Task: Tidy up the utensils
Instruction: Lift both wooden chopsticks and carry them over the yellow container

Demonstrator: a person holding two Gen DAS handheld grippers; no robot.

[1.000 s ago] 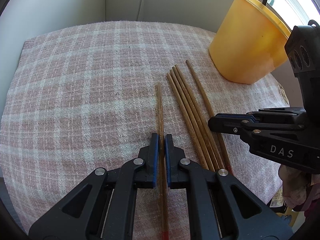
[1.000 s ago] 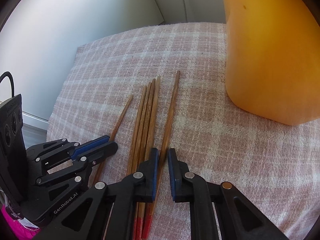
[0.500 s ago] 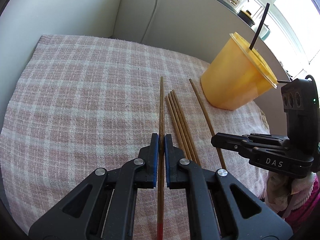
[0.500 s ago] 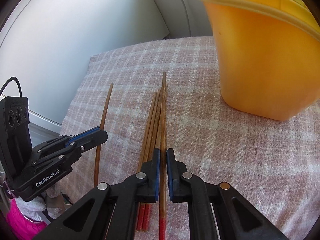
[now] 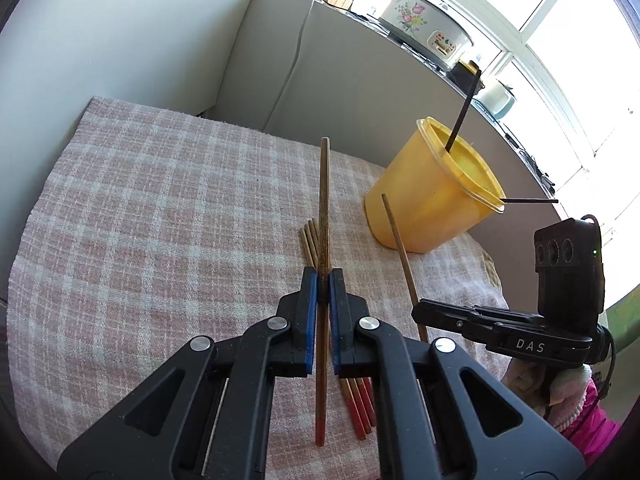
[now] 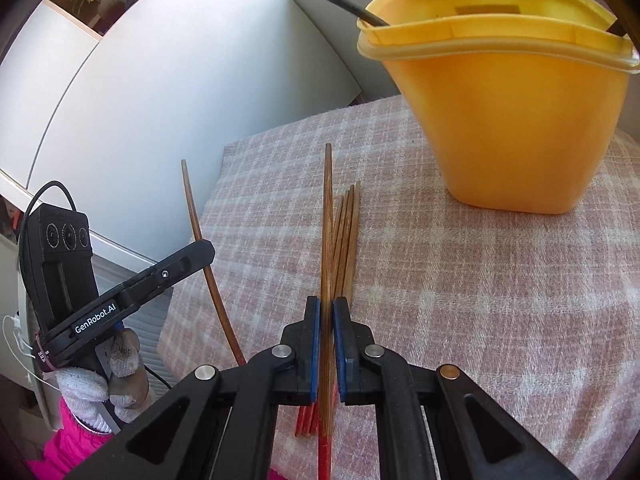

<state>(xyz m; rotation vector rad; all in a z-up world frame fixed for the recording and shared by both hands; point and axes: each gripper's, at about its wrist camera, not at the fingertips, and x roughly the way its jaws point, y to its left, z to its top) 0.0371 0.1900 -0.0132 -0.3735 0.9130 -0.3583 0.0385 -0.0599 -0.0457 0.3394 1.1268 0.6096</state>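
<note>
**Both grippers lifting a single chopstick above the checked cloth**

The left gripper (image 5: 323,276) is gripping one wooden chopstick (image 5: 323,216) between its blue-padded fingers (image 5: 309,292), which are pressing together on the shaft. The stick is running straight ahead from the jaws, its plain tip pointing toward the far edge of the pink checked cloth (image 5: 160,208) and its red-painted end hanging back below the gripper body. It is sitting clear of the cloth, raised above the others.

Just right of that stick, a bundle of four chopsticks (image 5: 310,240) is lying flat on the cloth, side by side and touching, their red ends nearest the camera. In the right wrist view the same bundle (image 6: 348,232) is showing just to the right of the held stick there.

Further right, the right gripper (image 6: 326,312) is clamping its own chopstick (image 6: 327,216), with its blue pads closing snugly on the wood. From the left wrist view this second stick (image 5: 400,252) is slanting up and away from the right gripper (image 5: 420,312), its tip appearing in front of the container's lower wall; whether it is touching cannot be told.

At the far right, the yellow plastic container (image 5: 432,200) is standing upright on the cloth near its back right corner, well apart from the bundle. Two dark sticks (image 5: 464,112) are leaning inside it, poking out past the rim. In the right wrist view the container (image 6: 504,120) is filling the upper right.
</note>
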